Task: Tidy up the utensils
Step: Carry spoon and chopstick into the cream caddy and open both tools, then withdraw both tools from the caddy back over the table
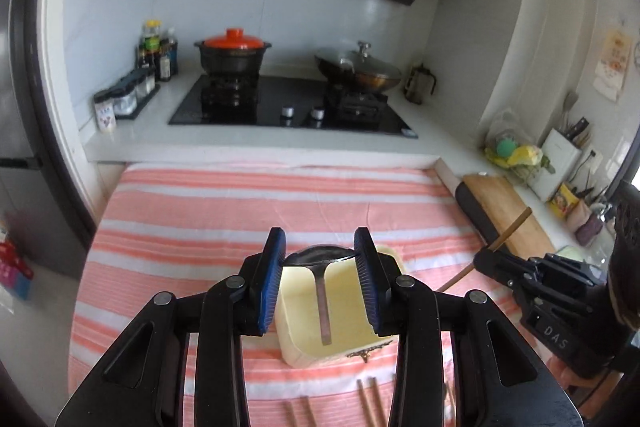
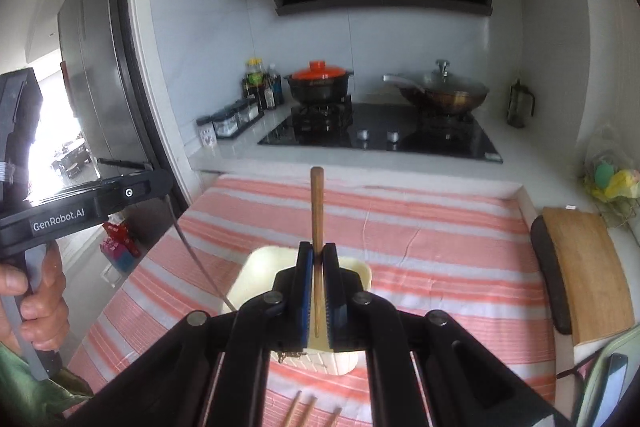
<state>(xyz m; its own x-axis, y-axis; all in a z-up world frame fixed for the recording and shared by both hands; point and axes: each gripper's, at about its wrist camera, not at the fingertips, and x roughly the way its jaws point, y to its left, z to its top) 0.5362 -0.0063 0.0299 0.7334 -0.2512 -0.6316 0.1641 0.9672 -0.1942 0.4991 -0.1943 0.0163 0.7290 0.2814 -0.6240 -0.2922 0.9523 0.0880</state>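
My left gripper [image 1: 320,247] is shut on the bowl of a metal spoon [image 1: 323,301], whose handle hangs down over a cream plastic tray [image 1: 340,327] on the striped cloth. My right gripper [image 2: 318,259] is shut on a wooden chopstick [image 2: 317,211] that points up and away, held over the same tray [image 2: 256,271]. The right gripper also shows in the left wrist view [image 1: 486,261] at the right, with the chopstick [image 1: 514,229] through it. Several more chopsticks [image 1: 368,403] lie on the cloth near me; they also show in the right wrist view [image 2: 308,409].
The pink and white striped cloth [image 1: 240,211] covers the table. Behind it is a counter with a hob [image 1: 288,103], a red-lidded pot [image 1: 234,53] and a wok [image 1: 358,69]. A wooden cutting board [image 2: 584,267] lies to the right. A small ornate metal piece [image 1: 366,354] sits by the tray.
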